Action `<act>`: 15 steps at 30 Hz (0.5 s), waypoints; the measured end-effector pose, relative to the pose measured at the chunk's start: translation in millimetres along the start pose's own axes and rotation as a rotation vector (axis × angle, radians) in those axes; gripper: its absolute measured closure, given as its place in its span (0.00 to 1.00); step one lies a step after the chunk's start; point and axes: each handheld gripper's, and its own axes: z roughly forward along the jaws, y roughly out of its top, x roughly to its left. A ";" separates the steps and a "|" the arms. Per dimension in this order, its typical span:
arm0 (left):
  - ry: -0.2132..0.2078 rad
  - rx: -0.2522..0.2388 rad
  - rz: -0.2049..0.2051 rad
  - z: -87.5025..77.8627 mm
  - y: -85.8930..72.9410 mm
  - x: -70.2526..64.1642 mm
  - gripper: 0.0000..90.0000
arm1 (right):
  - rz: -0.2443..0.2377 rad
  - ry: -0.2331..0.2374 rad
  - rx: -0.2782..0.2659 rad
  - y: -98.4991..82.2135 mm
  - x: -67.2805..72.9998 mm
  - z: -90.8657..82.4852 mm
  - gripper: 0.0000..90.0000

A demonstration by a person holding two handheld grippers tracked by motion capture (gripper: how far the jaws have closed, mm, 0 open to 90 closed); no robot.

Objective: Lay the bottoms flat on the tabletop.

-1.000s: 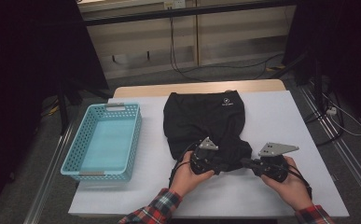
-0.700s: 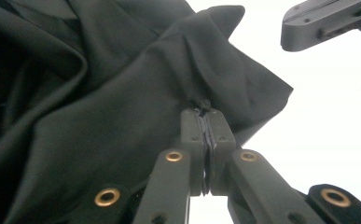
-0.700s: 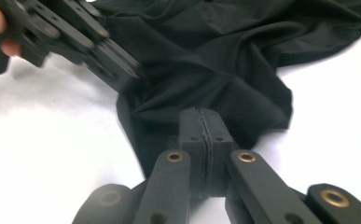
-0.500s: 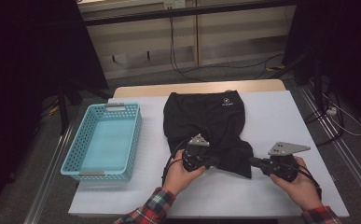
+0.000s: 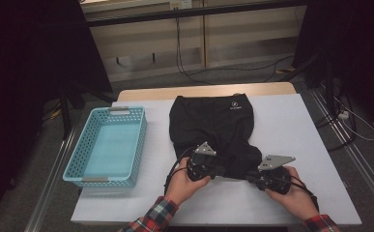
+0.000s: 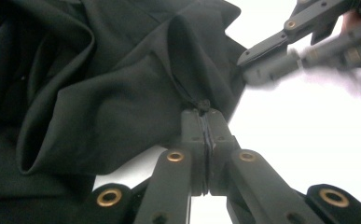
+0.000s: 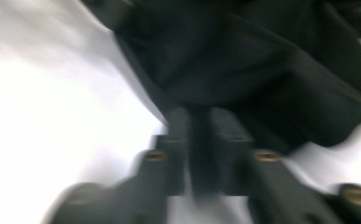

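A black garment [image 5: 213,123] lies flat on the white table [image 5: 295,125], with its near edge bunched up between my two hands. My left gripper [image 5: 220,170] points right and is shut on a raised fold of the black garment [image 6: 99,84], as the left gripper view shows at the jaw tips [image 6: 202,110]. My right gripper [image 5: 250,177] points left at the garment's near right corner. In its own blurred view the right gripper [image 7: 199,114] is shut on the cloth's edge [image 7: 243,56]. The right gripper [image 6: 250,63] also shows close by in the left gripper view.
A light blue plastic basket [image 5: 78,164] stands to the left of the garment with nothing in it. Bare white table lies right of the garment and along the near edge. Dark floor, rails and cables surround the table.
The right hand drew out to the right, then came back left and lower, toward the left hand. The left hand shifted slightly left. The garment's near edge has bunched up more.
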 end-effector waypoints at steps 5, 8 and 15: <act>0.002 0.000 0.003 -5.1 -0.8 -0.4 0.99 | 0.039 0.015 -0.009 -4.4 -10.3 -8.3 1.00; 0.022 0.011 0.025 -8.8 -1.1 -0.4 0.99 | 0.047 0.031 -0.033 -4.3 -10.9 -17.1 1.00; 0.019 0.007 0.015 -13.8 -2.0 2.9 1.00 | 0.072 0.036 -0.063 -4.8 -15.5 -25.5 1.00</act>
